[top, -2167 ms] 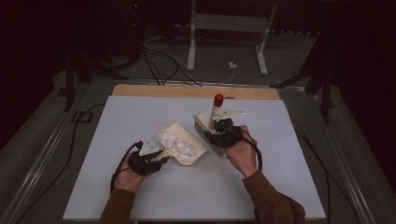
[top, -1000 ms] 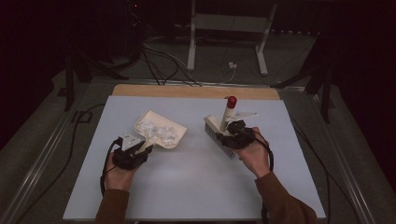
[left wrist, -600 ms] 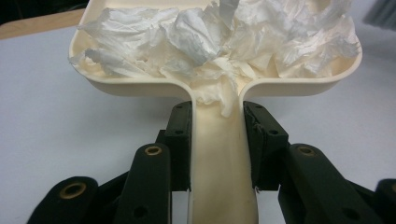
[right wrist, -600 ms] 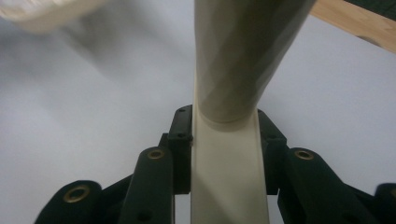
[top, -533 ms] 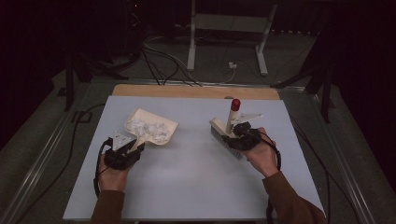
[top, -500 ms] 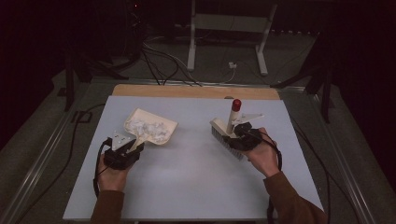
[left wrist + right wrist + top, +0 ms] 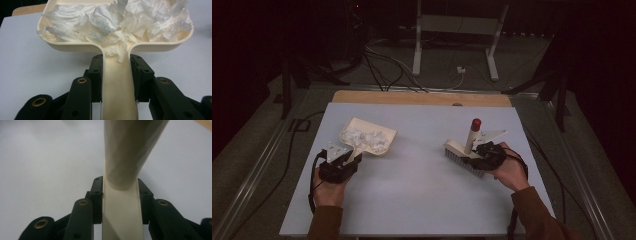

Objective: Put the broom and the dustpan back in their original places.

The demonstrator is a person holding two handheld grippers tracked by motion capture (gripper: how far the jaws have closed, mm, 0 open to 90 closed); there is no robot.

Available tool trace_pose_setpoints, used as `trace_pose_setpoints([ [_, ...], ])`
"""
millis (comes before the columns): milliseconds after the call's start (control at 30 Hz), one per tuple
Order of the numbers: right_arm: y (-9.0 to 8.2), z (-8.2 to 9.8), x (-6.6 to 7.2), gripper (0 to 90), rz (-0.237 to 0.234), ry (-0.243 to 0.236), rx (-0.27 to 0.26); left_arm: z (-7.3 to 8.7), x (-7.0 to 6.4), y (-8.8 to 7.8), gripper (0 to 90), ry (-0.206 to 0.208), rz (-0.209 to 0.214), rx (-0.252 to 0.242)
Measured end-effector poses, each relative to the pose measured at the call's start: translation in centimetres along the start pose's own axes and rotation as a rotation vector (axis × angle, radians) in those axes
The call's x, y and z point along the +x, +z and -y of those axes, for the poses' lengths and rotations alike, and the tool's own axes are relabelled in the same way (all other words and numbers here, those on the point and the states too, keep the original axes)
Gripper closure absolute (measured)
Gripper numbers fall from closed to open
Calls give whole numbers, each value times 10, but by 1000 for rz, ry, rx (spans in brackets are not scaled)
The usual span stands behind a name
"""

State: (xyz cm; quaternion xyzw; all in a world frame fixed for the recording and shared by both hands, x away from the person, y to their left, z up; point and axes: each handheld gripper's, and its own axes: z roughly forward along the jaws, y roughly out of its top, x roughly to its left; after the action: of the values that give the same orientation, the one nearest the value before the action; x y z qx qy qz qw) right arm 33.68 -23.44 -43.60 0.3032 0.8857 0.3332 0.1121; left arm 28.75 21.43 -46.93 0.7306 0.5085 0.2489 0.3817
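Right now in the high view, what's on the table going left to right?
Left hand-held gripper clamped on the dustpan's handle → dustpan filled with crumpled white paper → bare stretch of table → brush with red-tipped handle → right hand-held gripper clamped on it.

Pale grey table (image 7: 412, 195), dustpan (image 7: 368, 138) w/ crumpled paper (image 7: 364, 137), brush (image 7: 464, 156) bristles down

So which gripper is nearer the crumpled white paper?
Left. The left gripper clamps the dustpan handle just below the paper; the right gripper, holding the brush, is across the table.
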Motion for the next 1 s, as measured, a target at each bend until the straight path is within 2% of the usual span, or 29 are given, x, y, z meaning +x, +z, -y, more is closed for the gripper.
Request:
trace_pose_setpoints([
  [133, 4, 4, -3, 670, -31, -19, 18, 1, 1, 0, 668, -5, -1, 0],
  [267, 13, 8, -3, 669, -30, -48, 58, 2, 1, 0, 668, -4, -2, 1],
  [333, 14, 9, -3, 667, -49, -43, 50, 2, 1, 0, 667, -8, -5, 3],
  [367, 14, 9, -3, 649, -43, -36, 48, 2, 1, 0, 668, -9, -7, 3],
  [500, 5, 4, -5, 590, -18, 12, -37, 2, 1, 0, 668, -8, -7, 4],
  [567, -2, 0, -3, 590, 1, 30, -80, 2, 1, 1, 668, -8, -6, 4],
  [667, -8, -6, 2, 591, 34, 29, -130, 2, 0, 1, 668, -6, -5, 4],
  [767, -11, -11, 6, 613, 69, 55, -165, 1, -1, 2, 668, -5, -1, 3],
  [933, -8, -18, 10, 653, 138, 151, -224, 2, -2, 4, 668, -9, -6, 3],
  [1000, -6, -20, 13, 665, 182, 202, -240, 2, -2, 4, 668, -14, -8, 1],
])
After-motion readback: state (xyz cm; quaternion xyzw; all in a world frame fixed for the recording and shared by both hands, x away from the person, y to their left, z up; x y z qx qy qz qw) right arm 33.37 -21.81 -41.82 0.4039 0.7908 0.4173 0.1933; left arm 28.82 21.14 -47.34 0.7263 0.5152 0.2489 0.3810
